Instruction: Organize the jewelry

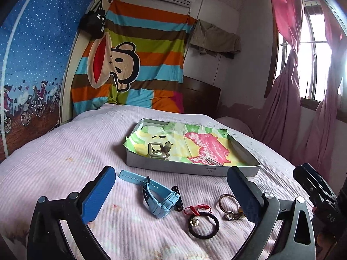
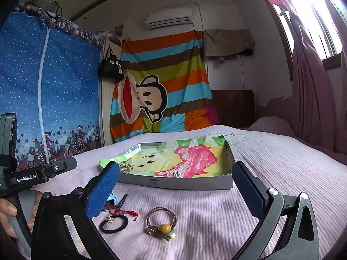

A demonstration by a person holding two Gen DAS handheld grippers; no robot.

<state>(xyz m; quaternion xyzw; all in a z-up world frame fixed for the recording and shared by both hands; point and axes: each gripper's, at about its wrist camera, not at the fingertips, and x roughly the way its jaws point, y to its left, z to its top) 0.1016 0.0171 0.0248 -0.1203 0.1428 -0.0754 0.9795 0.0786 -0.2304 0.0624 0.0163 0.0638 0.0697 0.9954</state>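
On the pink bedspread lie a light blue watch (image 1: 158, 197), a black hair tie (image 1: 203, 225) with a red cord and gold charm, and a brown hair tie (image 1: 227, 203). My left gripper (image 1: 171, 195) is open, low over them, with nothing held. In the right wrist view the brown hair tie (image 2: 161, 223), with its yellow bead, lies between the fingers of my open right gripper (image 2: 175, 189). The black hair tie (image 2: 114, 224) is to its left. The watch (image 2: 112, 197) is mostly hidden behind the left finger. Beyond them is a grey box (image 1: 195, 170) lined with coloured paper.
The box (image 2: 184, 183) holds a metal buckle (image 1: 155, 149) and a small silver piece (image 1: 211, 161). A small black clip (image 1: 176, 197) lies beside the watch. A hand (image 2: 8, 212) grips the left tool at the frame's left edge. Behind the bed are a striped cloth, blue wardrobe and pink curtains.
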